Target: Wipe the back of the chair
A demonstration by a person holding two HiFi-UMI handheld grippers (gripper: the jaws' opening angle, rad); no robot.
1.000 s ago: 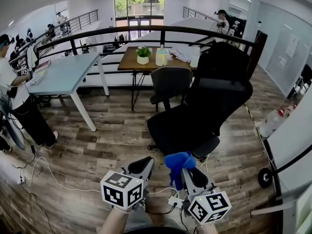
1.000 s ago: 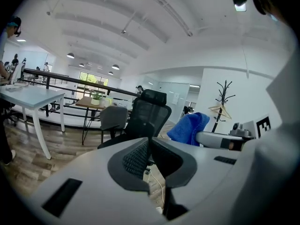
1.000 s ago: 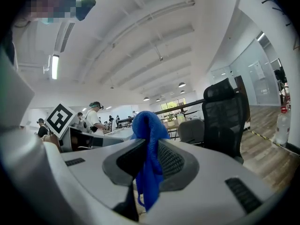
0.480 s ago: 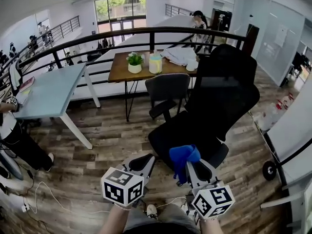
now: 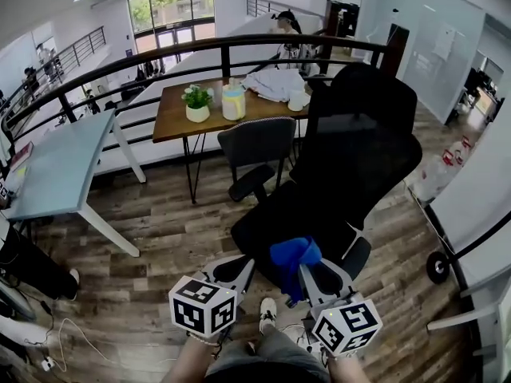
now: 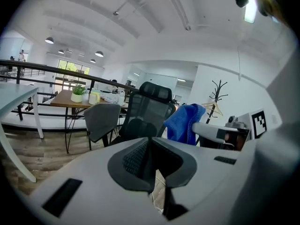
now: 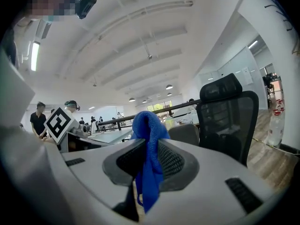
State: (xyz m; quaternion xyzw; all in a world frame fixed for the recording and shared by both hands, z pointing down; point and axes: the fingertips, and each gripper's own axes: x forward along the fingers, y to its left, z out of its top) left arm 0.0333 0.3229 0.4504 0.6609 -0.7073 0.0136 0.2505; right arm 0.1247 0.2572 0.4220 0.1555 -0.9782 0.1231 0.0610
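A black mesh office chair [image 5: 351, 158] with a headrest stands ahead of me, its seat toward my grippers; it also shows as the chair [image 6: 149, 110] and the chair [image 7: 229, 116] in the gripper views. My right gripper [image 5: 302, 270] is shut on a blue cloth [image 5: 292, 255], which bunches above the jaws and hangs below them as the cloth [image 7: 147, 161]. My left gripper [image 5: 239, 268] is shut with nothing in it, just left of the right one. Both are held low, short of the chair seat.
A grey chair [image 5: 255, 146] stands left of the black one, in front of a wooden table [image 5: 172, 116] with a potted plant [image 5: 197, 102] and a cup. A pale blue table [image 5: 56, 170] is at left. A railing [image 5: 239, 46] runs behind; a white desk edge [image 5: 479, 206] is at right.
The head view has shifted closer to the black chair and turned slightly, so the chair looms larger. Both grippers keep their hold and relative positions.
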